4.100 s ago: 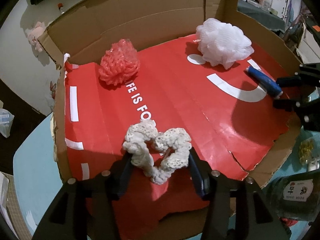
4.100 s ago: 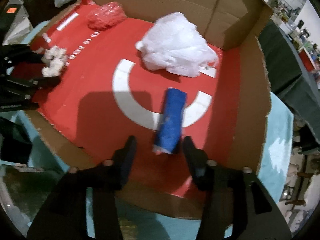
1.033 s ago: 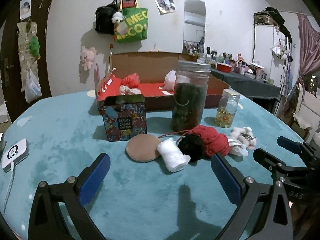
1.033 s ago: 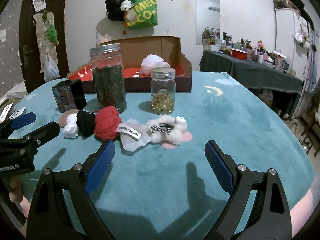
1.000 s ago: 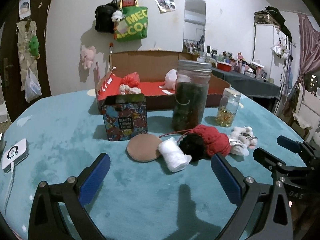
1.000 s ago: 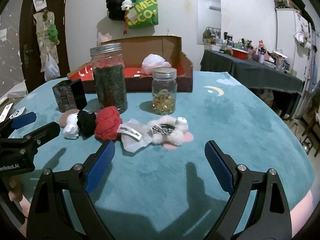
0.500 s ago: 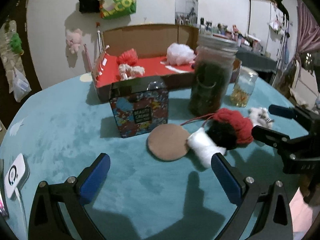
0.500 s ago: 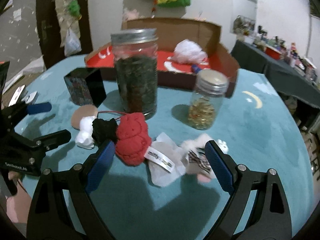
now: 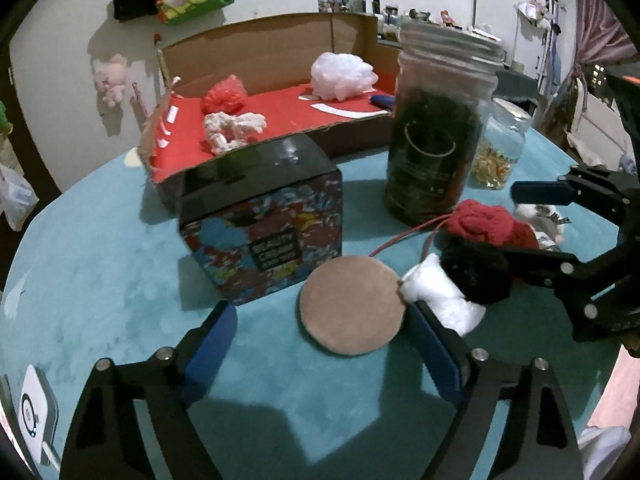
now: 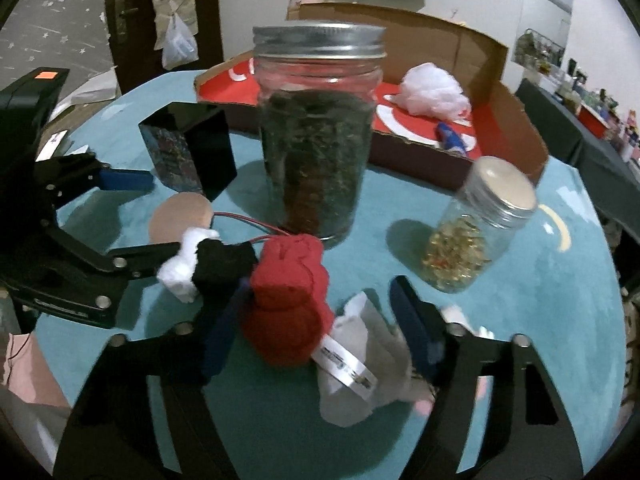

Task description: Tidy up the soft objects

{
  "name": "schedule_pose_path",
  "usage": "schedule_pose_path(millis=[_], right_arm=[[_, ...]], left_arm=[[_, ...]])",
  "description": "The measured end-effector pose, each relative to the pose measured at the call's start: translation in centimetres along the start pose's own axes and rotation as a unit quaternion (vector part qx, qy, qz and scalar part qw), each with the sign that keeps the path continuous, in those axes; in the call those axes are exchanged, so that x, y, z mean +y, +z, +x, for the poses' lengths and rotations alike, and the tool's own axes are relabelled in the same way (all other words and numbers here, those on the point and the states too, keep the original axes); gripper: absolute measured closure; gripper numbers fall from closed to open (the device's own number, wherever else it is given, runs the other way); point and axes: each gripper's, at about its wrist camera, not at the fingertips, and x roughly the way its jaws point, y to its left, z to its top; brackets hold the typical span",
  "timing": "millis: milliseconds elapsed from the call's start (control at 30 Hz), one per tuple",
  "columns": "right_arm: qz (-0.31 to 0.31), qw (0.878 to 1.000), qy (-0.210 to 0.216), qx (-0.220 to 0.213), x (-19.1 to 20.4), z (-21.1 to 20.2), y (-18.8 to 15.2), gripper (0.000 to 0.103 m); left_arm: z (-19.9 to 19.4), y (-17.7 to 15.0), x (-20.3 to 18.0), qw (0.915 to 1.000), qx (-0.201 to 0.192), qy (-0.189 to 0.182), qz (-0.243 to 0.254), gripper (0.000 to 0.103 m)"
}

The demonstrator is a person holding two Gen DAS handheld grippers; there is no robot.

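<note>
My left tongs (image 9: 320, 340) stand wide apart low in the left view, their blue pads flanking a flat, round tan puff (image 9: 351, 306) that lies on the teal, short-piled bench (image 9: 100, 248). Just right of the puff, touching its edge, is a fluffy white roll (image 9: 440, 296), then a fuzzy black ball (image 9: 476, 272) and a knitted red ball (image 9: 486, 222) with thin red cords running toward the tall glass jar (image 9: 434, 136) of dark leaves.

My right tongs (image 10: 316, 324) are also apart, at the bottom of the right view, with the red ball (image 10: 288, 304) between the pads near the left one; whether that pad touches it I cannot tell. A crumpled white pouch with a label (image 10: 356, 360) lies at lower centre, partly behind the right finger, and something pale beyond it is too blurred to name.

In the upper middle sits the cardboard box (image 9: 276, 48) with a red floor, holding a frilly white mesh ball (image 9: 343, 76), a red mesh ball (image 9: 224, 96), a cream crocheted ring (image 9: 232, 128) and a blue tube (image 9: 382, 100), half hidden by the jar. A glossy printed tin (image 9: 264, 216) and a small jar of yellow bits (image 10: 476, 232) stand nearby.
</note>
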Motion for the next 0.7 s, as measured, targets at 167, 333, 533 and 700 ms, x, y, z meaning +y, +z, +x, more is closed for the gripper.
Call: schedule_pose_path(millis=[167,333,533,700], right_arm=[[0.03,0.997,0.072,0.001,-0.5,0.3,0.0,0.07],[0.05,0.995,0.075,-0.041,-0.9,-2.1,-0.6,0.07],[0.076,0.991,0.087,-0.062,-2.1,-3.7,-0.7,0.07],[0.079,0.991,0.086,-0.066,-2.3,-4.2,-0.8,0.07]], left_arm=[[0.0,0.1,-0.1,0.9992,0.001,-0.041,-0.003,0.052],[-1.0,-0.2,-0.3,0.9991,-0.007,-0.039,-0.014,0.075],[-3.5,-0.3,0.0,0.9976,-0.032,-0.05,-0.035,0.078],[-5.1,0.3,-0.6,0.9964,-0.05,-0.06,-0.033,0.078]])
